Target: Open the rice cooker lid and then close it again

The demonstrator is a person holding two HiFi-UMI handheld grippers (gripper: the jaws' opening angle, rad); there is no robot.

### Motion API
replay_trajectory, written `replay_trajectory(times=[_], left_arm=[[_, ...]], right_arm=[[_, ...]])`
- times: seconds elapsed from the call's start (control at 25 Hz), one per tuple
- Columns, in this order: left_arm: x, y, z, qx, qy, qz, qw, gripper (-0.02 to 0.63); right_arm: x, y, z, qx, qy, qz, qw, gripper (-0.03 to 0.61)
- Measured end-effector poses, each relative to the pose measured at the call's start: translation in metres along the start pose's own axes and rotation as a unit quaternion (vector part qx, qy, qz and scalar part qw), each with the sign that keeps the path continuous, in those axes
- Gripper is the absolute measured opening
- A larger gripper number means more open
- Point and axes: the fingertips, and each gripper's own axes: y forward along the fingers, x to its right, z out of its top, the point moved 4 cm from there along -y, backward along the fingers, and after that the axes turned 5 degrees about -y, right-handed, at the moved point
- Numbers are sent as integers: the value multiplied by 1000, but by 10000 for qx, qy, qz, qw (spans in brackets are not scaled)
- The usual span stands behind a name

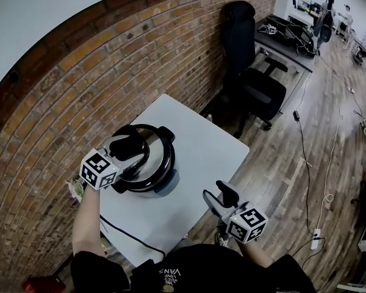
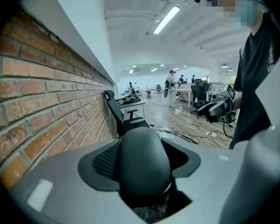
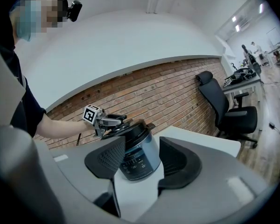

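Note:
A silver and black rice cooker (image 1: 161, 179) stands on the white table (image 1: 201, 142) with its lid down. My left gripper (image 1: 134, 146) reaches over the lid from the left. Its jaws stand wide, one on each side of the black lid handle (image 2: 142, 164), which fills most of the gap; I see no squeeze on it. In the right gripper view the cooker (image 3: 139, 155) shows its control panel, with the left gripper (image 3: 113, 121) on top of it. My right gripper (image 1: 219, 195) hangs open and empty off the table's near right edge, pointing at the cooker.
A brick wall (image 1: 110, 60) runs close behind the table. A black office chair (image 1: 256, 84) and a desk (image 1: 287, 41) stand beyond the table's far end. The cooker's black cable (image 1: 134, 240) trails over the near table edge. Wooden floor with cables lies to the right.

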Motion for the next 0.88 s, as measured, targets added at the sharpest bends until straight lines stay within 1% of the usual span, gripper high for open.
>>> replay_trajectory(times=[0.24, 0.6, 0.72, 0.88], left_arm=[[-2, 1, 0, 17, 61, -221, 9997, 281], [-2, 3, 1, 14, 255, -564, 9981, 282], [-1, 2, 0, 57, 385, -743, 9965, 282], [-3, -2, -3, 172, 428, -881, 9950, 282]], right_arm=[[-1, 1, -1, -98, -56, 10, 9999, 219], [-10, 10, -6, -188, -80, 140, 9997, 219], [-11, 10, -8, -212, -91, 132, 9996, 219], [-12, 10, -11, -252, -99, 69, 9996, 219]])
